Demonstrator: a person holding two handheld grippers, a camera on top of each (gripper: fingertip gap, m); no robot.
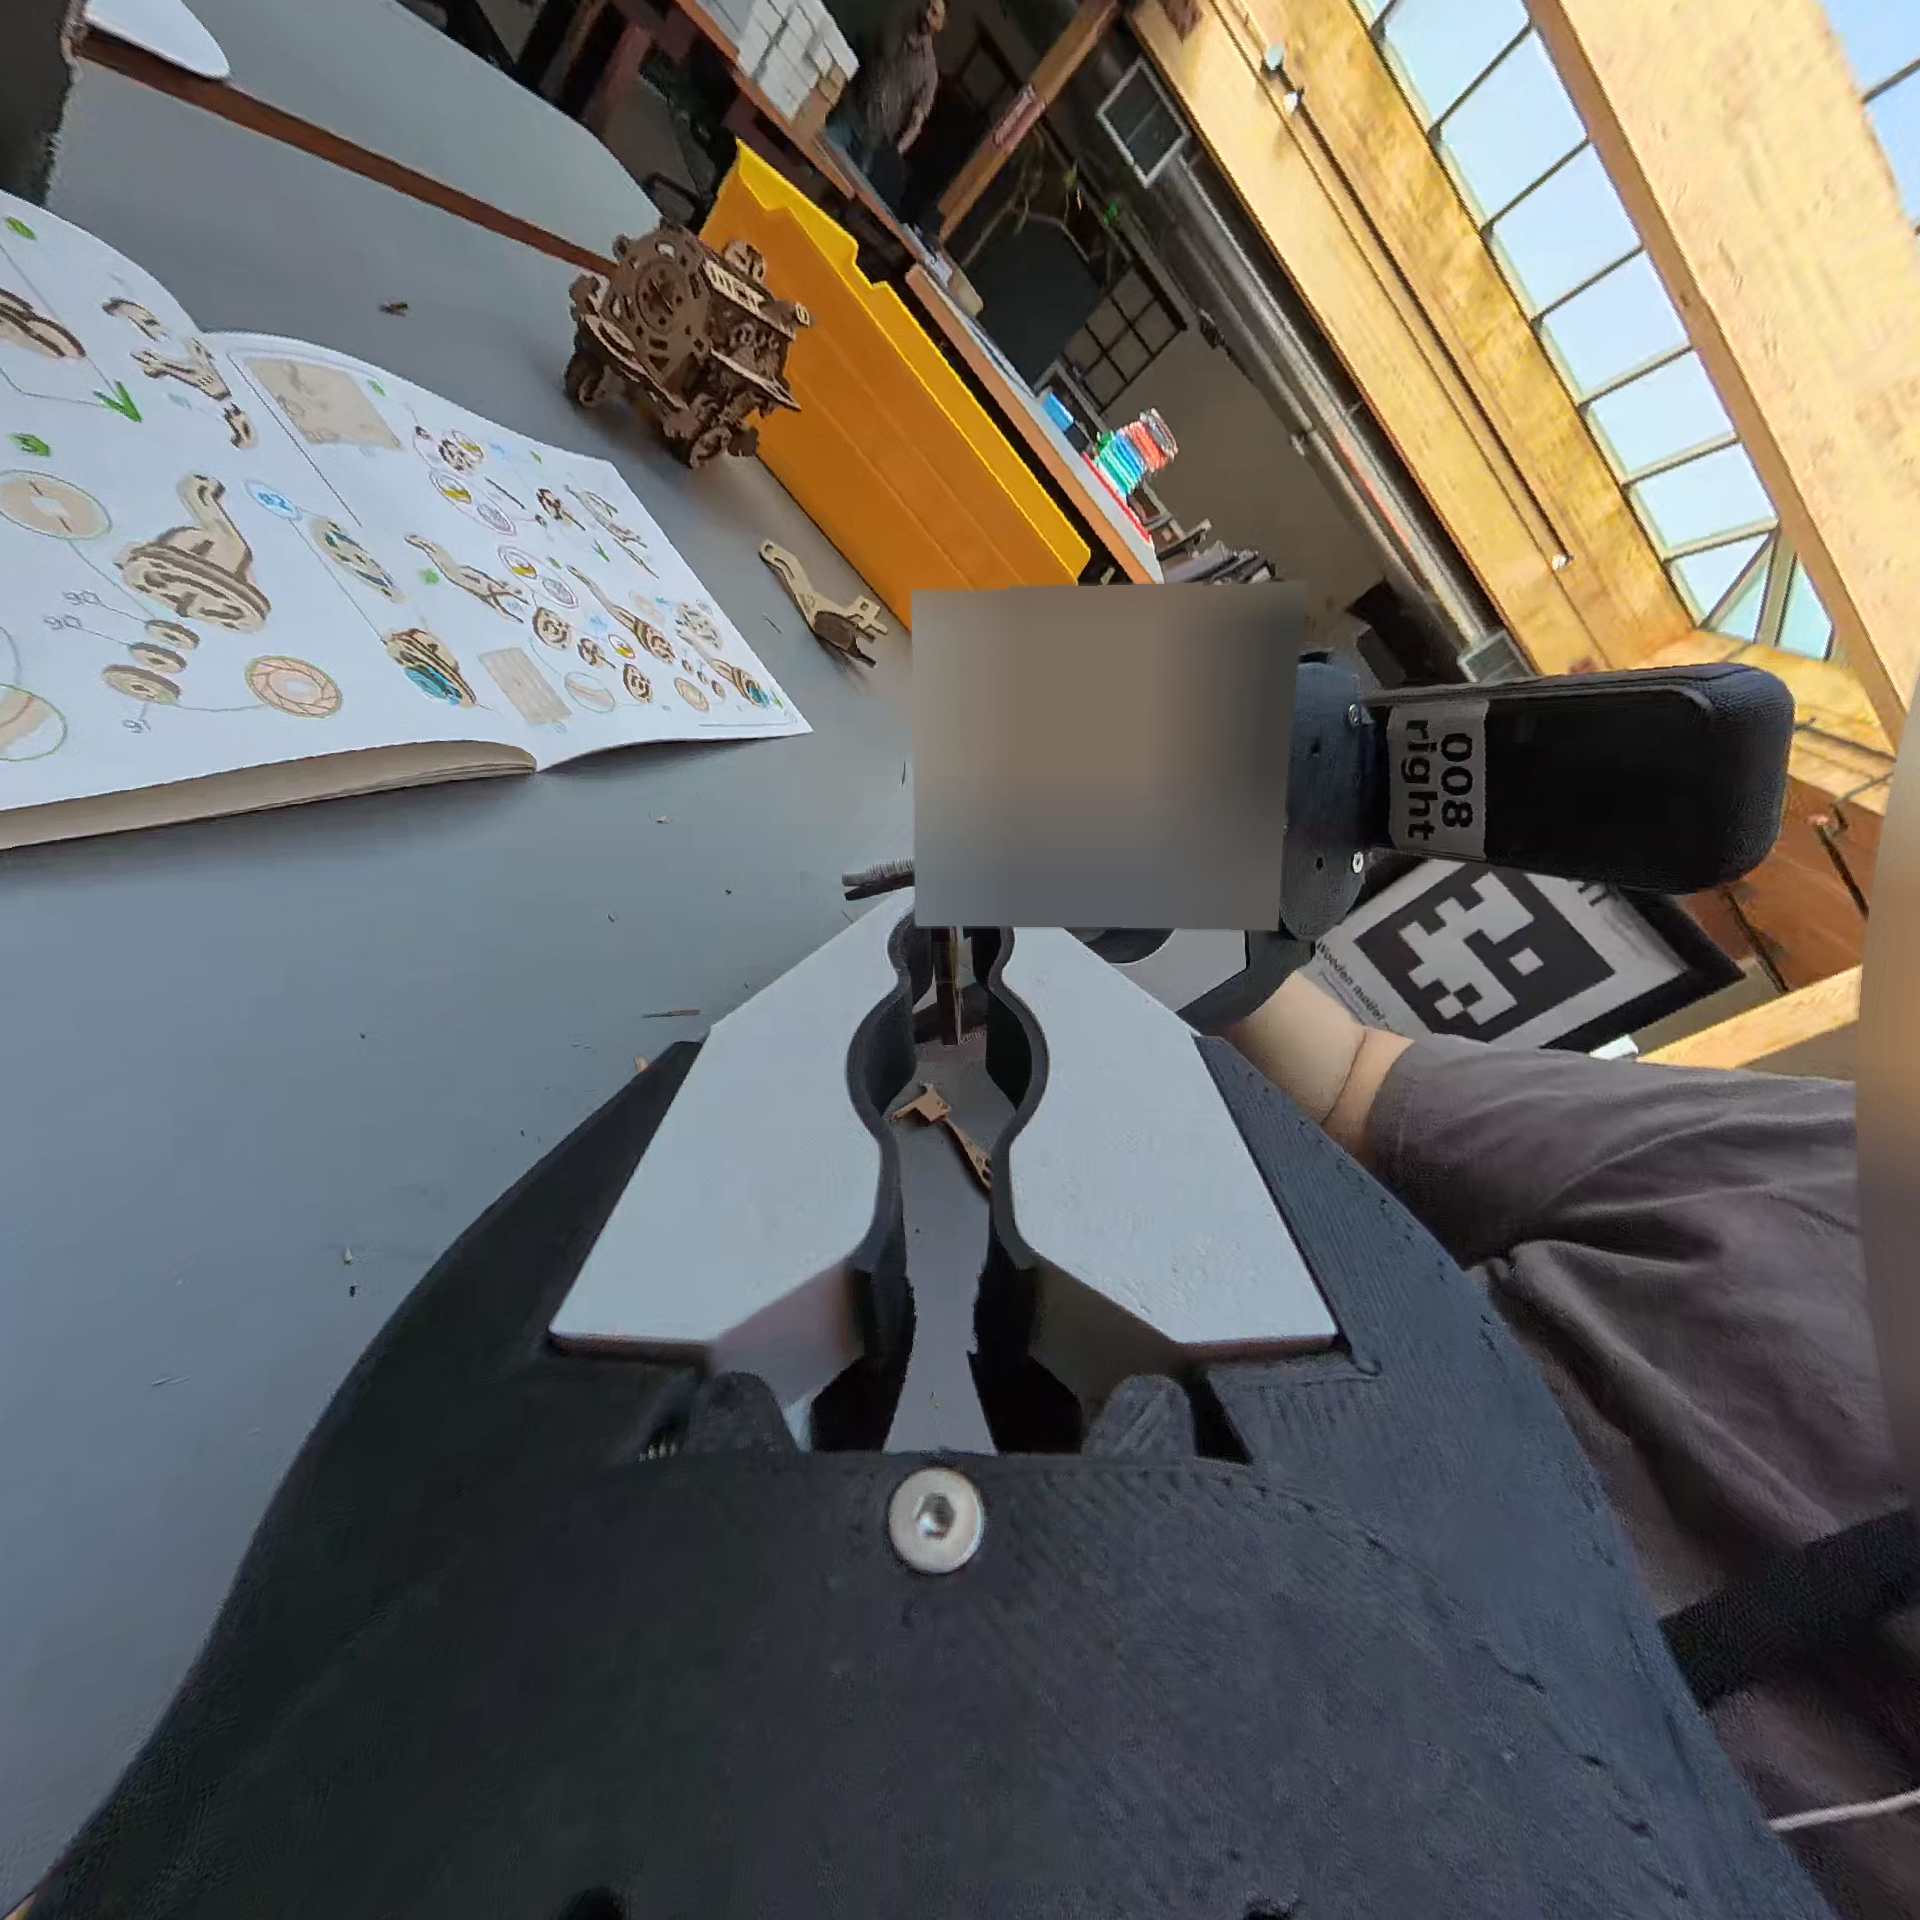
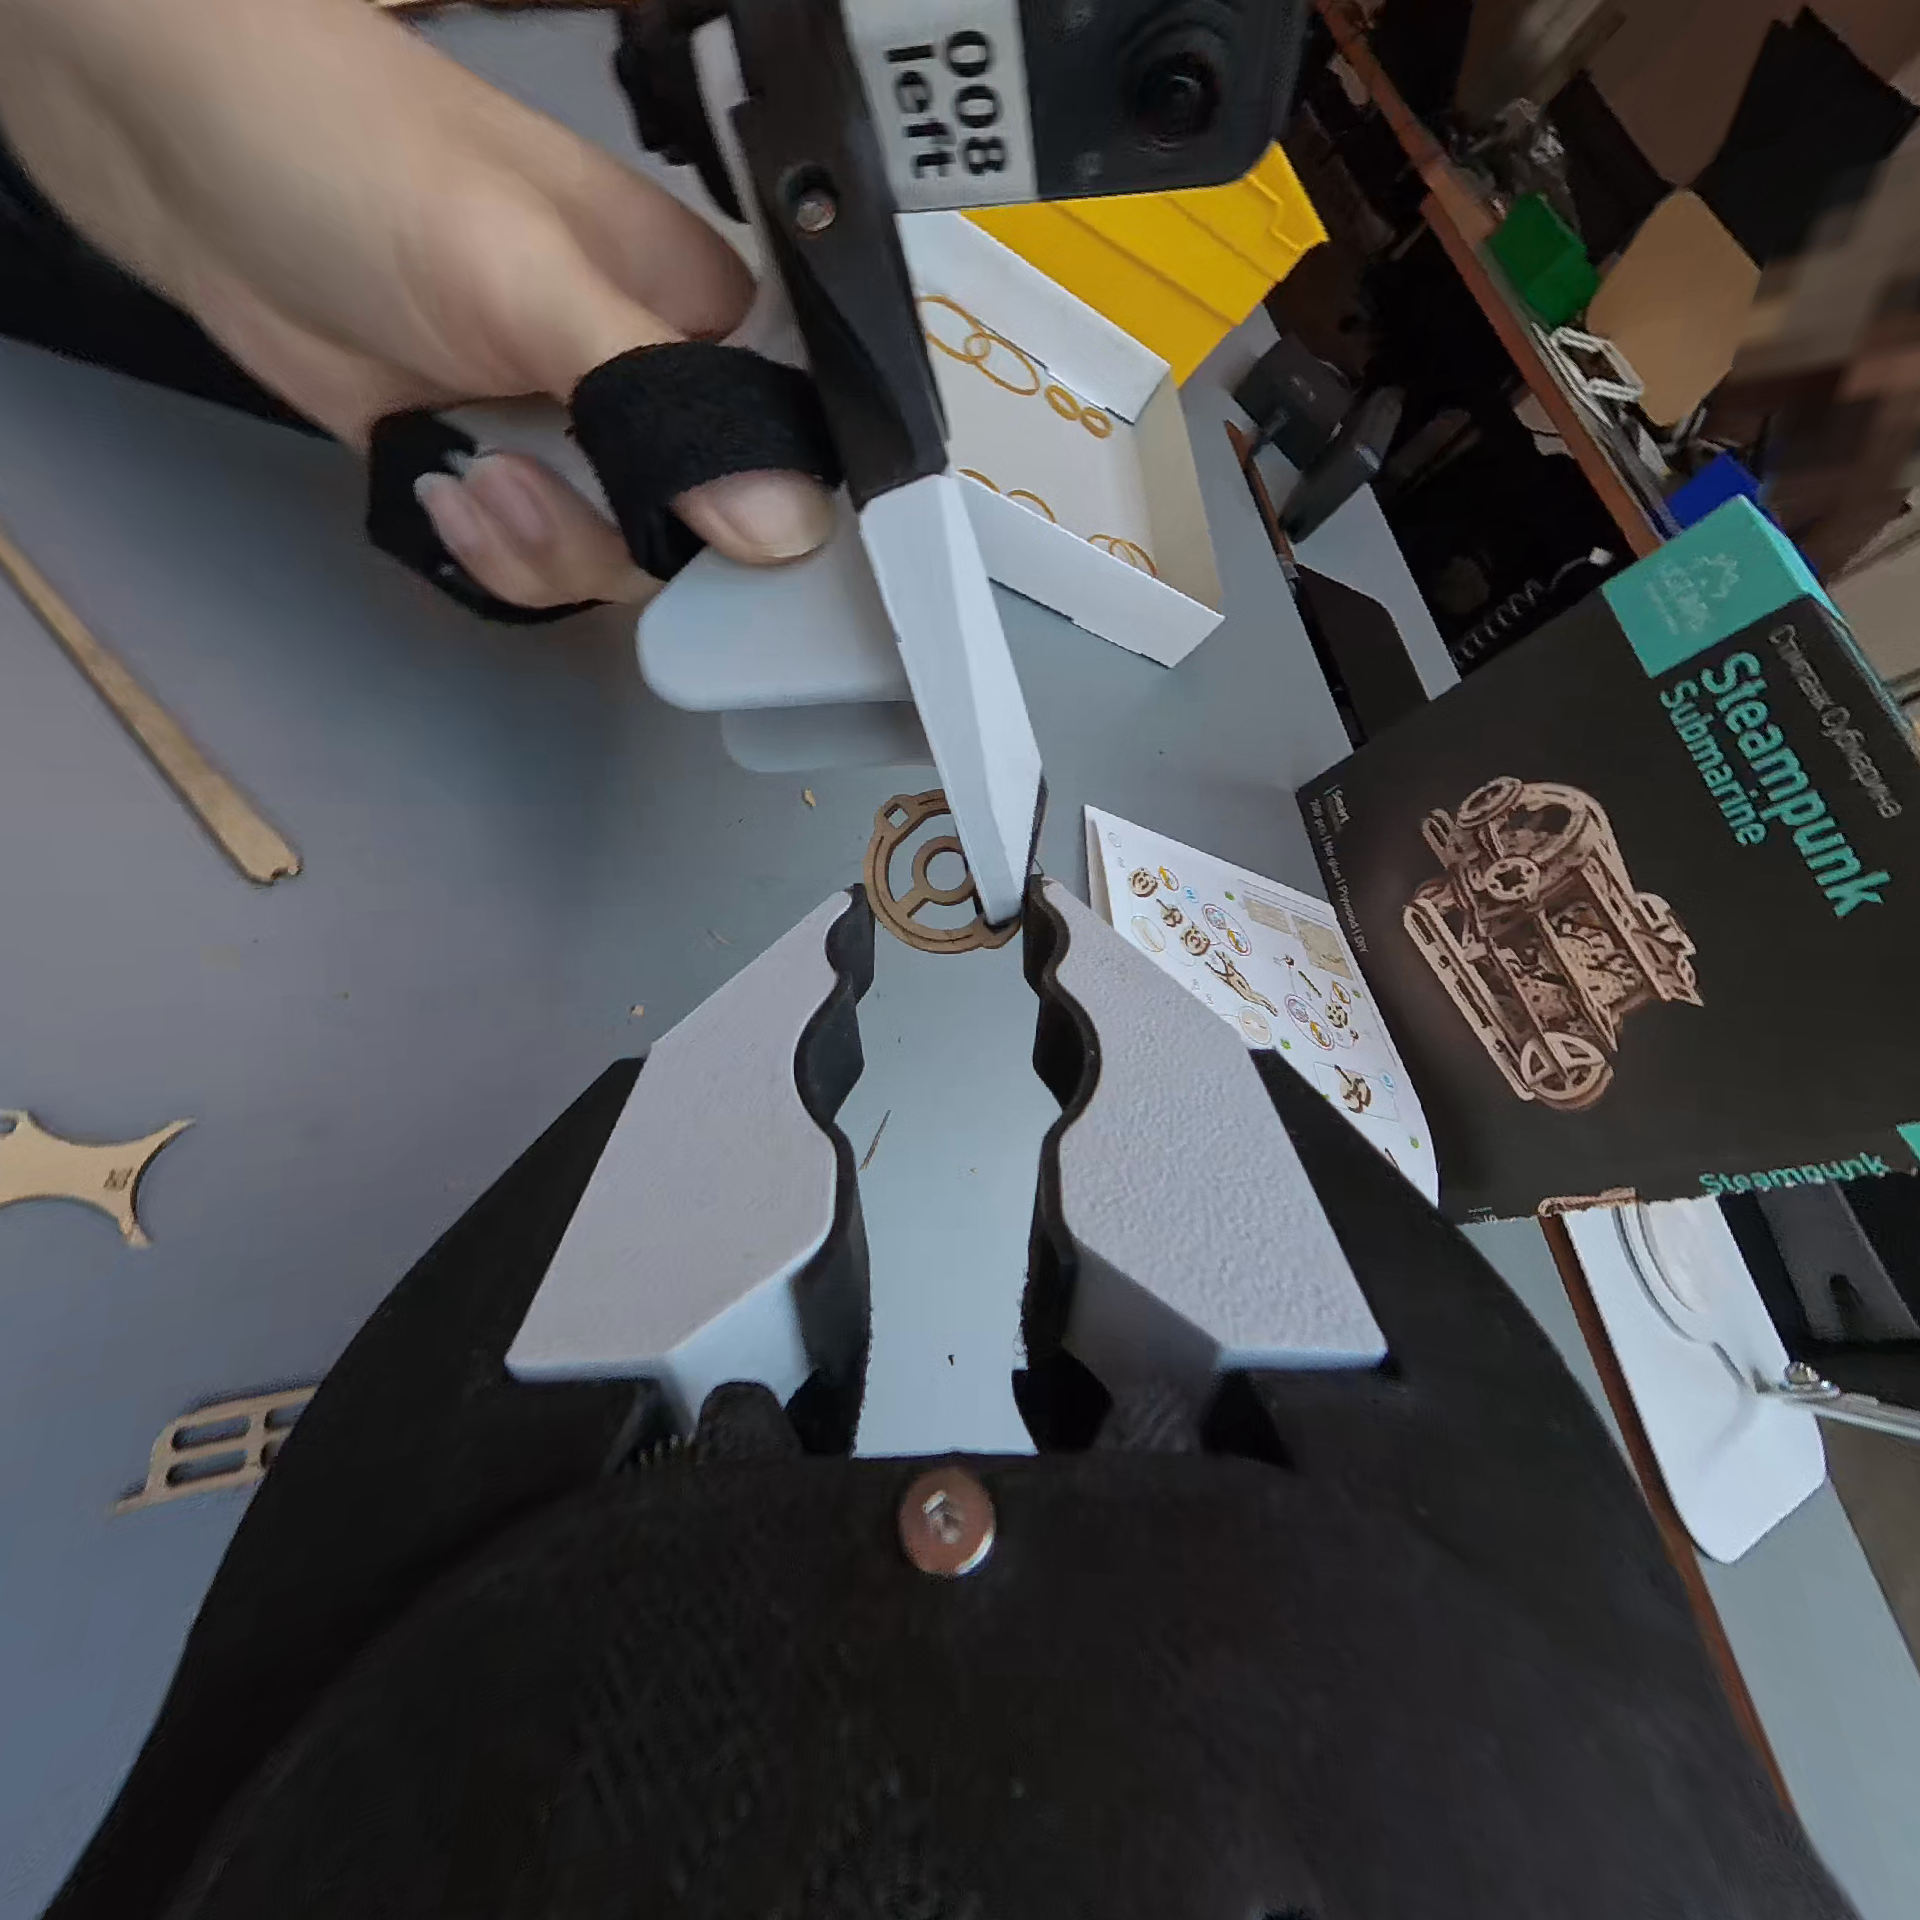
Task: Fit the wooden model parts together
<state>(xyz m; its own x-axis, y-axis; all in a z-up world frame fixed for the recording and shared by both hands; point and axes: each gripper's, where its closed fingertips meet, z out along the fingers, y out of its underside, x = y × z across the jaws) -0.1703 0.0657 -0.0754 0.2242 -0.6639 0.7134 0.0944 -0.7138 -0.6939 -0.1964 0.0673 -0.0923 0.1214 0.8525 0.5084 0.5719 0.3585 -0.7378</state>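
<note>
A round wooden ring part with spokes [image 2: 920, 883] is held upright just above the grey table. My left gripper [image 1: 951, 940] is shut on it; the ring shows edge-on between the tips [image 1: 948, 992]. In the right wrist view the left gripper [image 2: 1000, 906] comes down from above and pinches the ring's right edge. My right gripper [image 2: 945, 902] is open, its jaws standing apart with the ring just beyond the tips. I cannot tell whether they touch it. A small wooden piece [image 1: 940, 1127] lies on the table under the left fingers. A half-built wooden model [image 1: 681, 332] stands at the far side.
An open instruction booklet [image 1: 343, 582], a yellow bin [image 1: 904, 416] and a loose wooden part [image 1: 821, 603] lie ahead. A dark kit box [image 2: 1621, 914], a white tray of rubber bands [image 2: 1060, 468], a wooden strip [image 2: 145, 717] and offcuts [image 2: 83, 1174] surround the work spot. Less than 4 cm separates the two grippers' tips. The small wooden piece [image 1: 940, 1127] is about equally far from each gripper, around 12 cm. From either gripper's tips it is about 35 cm to the half-built wooden model [image 1: 681, 332].
</note>
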